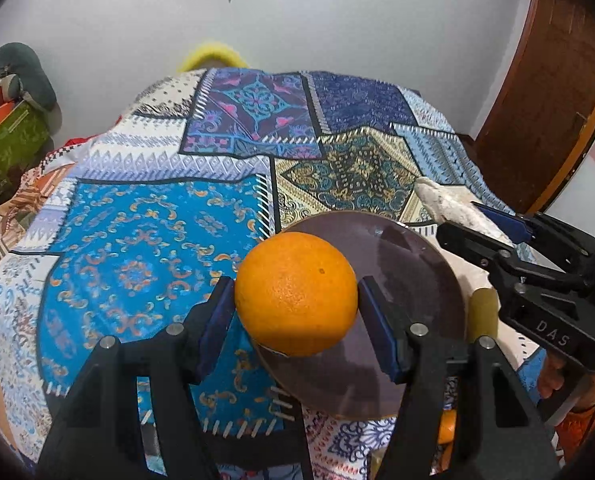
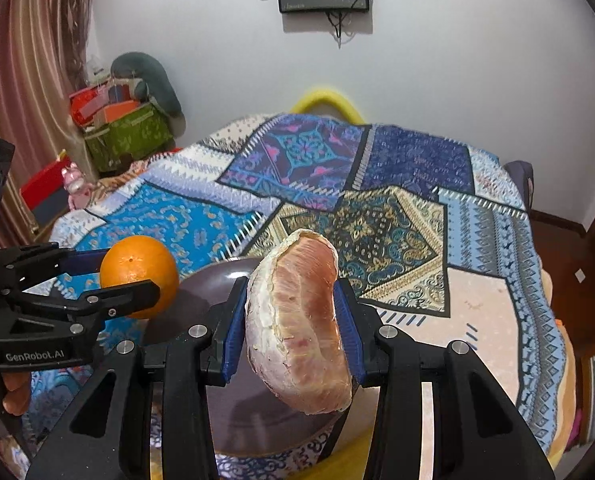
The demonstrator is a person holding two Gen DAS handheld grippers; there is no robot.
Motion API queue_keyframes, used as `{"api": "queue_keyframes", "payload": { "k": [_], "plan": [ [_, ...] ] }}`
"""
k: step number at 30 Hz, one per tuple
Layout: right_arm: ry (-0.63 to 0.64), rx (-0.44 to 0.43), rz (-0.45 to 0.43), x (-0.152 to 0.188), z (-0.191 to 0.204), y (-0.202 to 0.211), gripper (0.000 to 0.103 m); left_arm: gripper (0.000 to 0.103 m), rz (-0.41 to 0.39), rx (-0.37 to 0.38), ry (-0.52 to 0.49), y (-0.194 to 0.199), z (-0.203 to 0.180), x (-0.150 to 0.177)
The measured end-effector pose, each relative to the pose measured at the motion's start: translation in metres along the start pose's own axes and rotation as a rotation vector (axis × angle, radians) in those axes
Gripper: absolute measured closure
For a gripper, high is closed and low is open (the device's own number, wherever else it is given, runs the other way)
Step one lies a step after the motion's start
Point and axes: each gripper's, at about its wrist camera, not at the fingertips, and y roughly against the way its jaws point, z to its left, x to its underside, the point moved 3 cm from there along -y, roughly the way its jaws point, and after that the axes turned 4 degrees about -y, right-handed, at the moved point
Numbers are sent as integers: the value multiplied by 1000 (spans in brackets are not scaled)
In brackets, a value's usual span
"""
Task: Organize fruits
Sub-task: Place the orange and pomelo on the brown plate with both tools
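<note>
Left wrist view: close, angled down along the left gripper (image 1: 296,294), over the brown plate (image 1: 409,264) at centre. Right wrist view: equally close, down along the right gripper (image 2: 293,320). Shared: plate (image 2: 217,280), patchwork bedspread (image 1: 145,240) (image 2: 417,168), wall at 12 o'clock. Right gripper (image 1: 463,218) at 3 o'clock in one; left gripper (image 2: 127,272) at 9 o'clock in the other.

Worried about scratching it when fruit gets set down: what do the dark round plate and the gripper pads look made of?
Plate: likely glazed ceramic or glass; smooth, glossy dark purple-brown, showing reflections. Pads: blue, matte, seemingly soft rubber or foam, pressed against the peeled citrus segment.
</note>
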Motion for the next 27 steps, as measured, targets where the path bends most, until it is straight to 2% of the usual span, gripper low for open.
{"api": "queue_keyframes", "payload": {
  "k": [12, 23, 27],
  "plan": [
    [19, 3, 134, 10, -12, -44, 64, 41, 82, 1, 22, -47, 3, 5],
    [64, 13, 201, 19, -11, -60, 64, 40, 77, -15, 24, -51, 1, 2],
    [72, 13, 198, 20, -7, -58, 62, 38, 91, -36, 18, -51, 0, 4]
  ]
}}
